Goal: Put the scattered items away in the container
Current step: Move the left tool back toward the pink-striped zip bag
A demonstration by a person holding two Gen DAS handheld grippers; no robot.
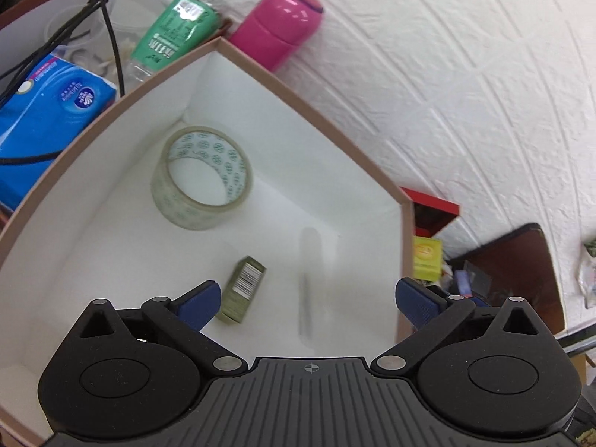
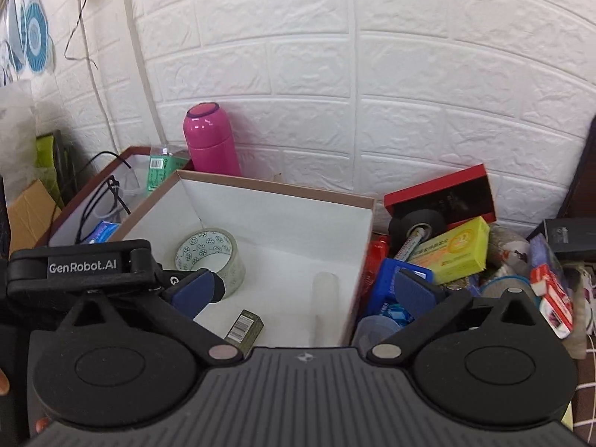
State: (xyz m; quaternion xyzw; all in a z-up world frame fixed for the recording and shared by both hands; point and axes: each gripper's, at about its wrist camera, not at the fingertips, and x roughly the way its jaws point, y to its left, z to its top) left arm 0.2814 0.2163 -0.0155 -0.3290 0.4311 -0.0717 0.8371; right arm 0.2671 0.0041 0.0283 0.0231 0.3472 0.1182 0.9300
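The container is a white box with a brown rim (image 1: 298, 100) (image 2: 283, 186). Inside lie a clear tape roll (image 1: 201, 178) (image 2: 212, 257), a small olive box with a barcode (image 1: 244, 288) (image 2: 244, 327), and a blurred slim clear stick (image 1: 309, 279) (image 2: 325, 305). My left gripper (image 1: 307, 298) is open and empty above the box floor; it also shows in the right wrist view (image 2: 197, 290). My right gripper (image 2: 303, 294) is open and empty over the box's right wall. Scattered items lie to the right: a yellow box (image 2: 452, 249), a blue item (image 2: 391, 290).
A pink flask (image 1: 281, 26) (image 2: 210, 141) stands behind the box by the white brick wall. A second box (image 1: 56, 15) on the left holds a blue tissue pack (image 1: 48, 111), a green bottle (image 1: 175, 29) and black cables. A red case (image 2: 443, 197) and black roller (image 2: 417, 223) sit right.
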